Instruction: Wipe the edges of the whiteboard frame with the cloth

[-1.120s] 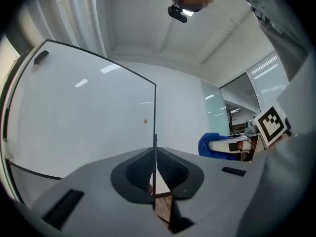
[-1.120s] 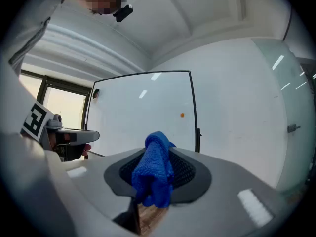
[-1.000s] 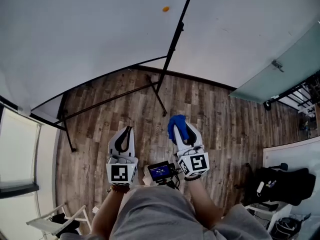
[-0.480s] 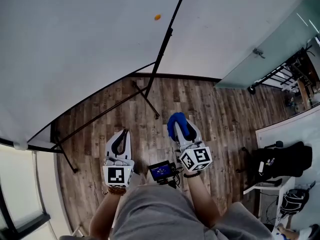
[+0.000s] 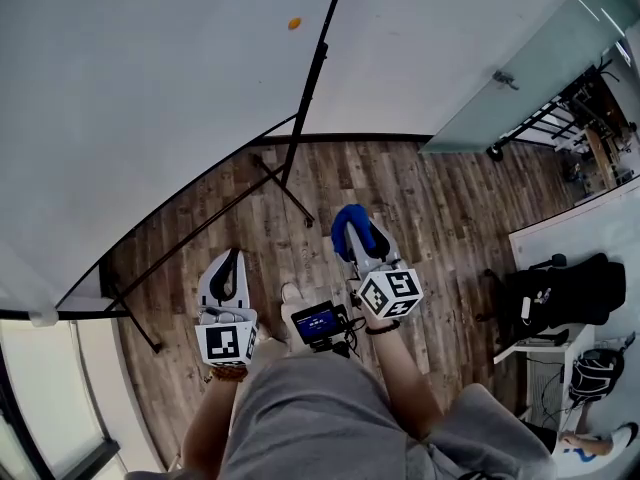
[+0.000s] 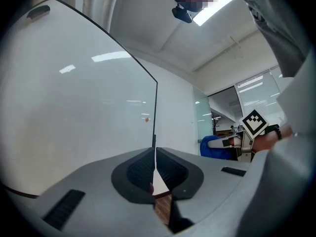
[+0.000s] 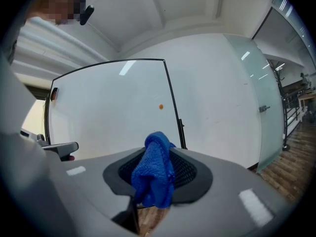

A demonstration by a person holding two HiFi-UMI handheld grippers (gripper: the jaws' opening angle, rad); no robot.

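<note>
Right tool [image 5: 352, 226] is clenched on the blue cloth [image 7: 156, 174], which is bunched between its jaws and spills over the tips. Left tool [image 6: 154, 176] has its jaws pressed together with nothing between them. Both tools sit low in front of the person's waist, side by side but apart, and point toward the whiteboard [image 5: 130, 98]. The board stands well ahead of both tools, and neither touches it. Its black frame [image 5: 316, 63] rises dead ahead of the left tool's tips. From the right tool it stands beyond the cloth, a touch to the right. An orange dot [image 5: 294, 24] sits on the board just left of that edge. Wooden floor [image 5: 440, 198] lies under the tools, and a frosted glass door [image 5: 545, 53] stands far off to the right tool's right.
</note>
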